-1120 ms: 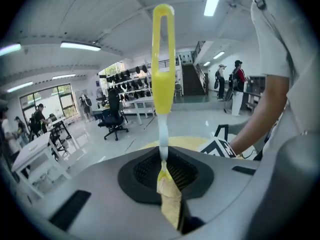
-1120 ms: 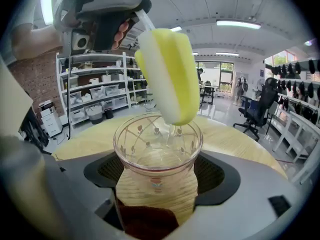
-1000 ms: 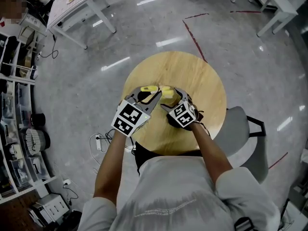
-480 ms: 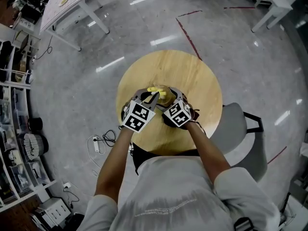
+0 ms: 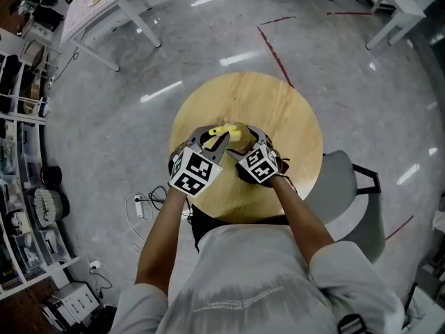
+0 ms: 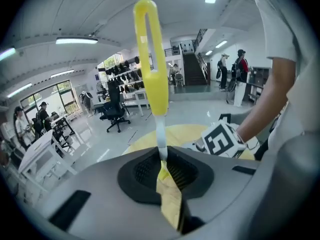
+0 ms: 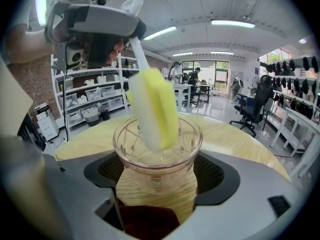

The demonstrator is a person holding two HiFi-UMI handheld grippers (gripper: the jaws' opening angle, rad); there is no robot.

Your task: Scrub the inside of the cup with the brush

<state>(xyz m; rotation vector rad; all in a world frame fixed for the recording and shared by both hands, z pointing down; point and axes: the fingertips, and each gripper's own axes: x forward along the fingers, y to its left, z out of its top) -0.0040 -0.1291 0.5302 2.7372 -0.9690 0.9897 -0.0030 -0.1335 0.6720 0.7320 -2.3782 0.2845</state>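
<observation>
A clear glass cup [image 7: 157, 154] with a faint pattern sits between the jaws of my right gripper [image 7: 157, 180], which is shut on it. The yellow and white sponge head of the brush [image 7: 152, 109] dips into the cup's mouth. My left gripper [image 6: 165, 171] is shut on the brush's thin stem, and the yellow loop handle [image 6: 150, 59] sticks up past the jaws. In the head view both grippers meet over the near half of the round wooden table [image 5: 278, 103]: left gripper [image 5: 208, 142], right gripper [image 5: 247, 145], brush [image 5: 221, 131] between them.
A grey chair [image 5: 348, 186] stands at the table's right. A white table [image 5: 97, 5] is at the upper left, shelves [image 5: 21, 117] run down the left, and a power strip with a cable [image 5: 142, 204] lies on the floor. People stand far off in the room.
My left gripper shifted a little toward the cup and then slightly back left. The brush head stays at the cup, and the right gripper holds still.
</observation>
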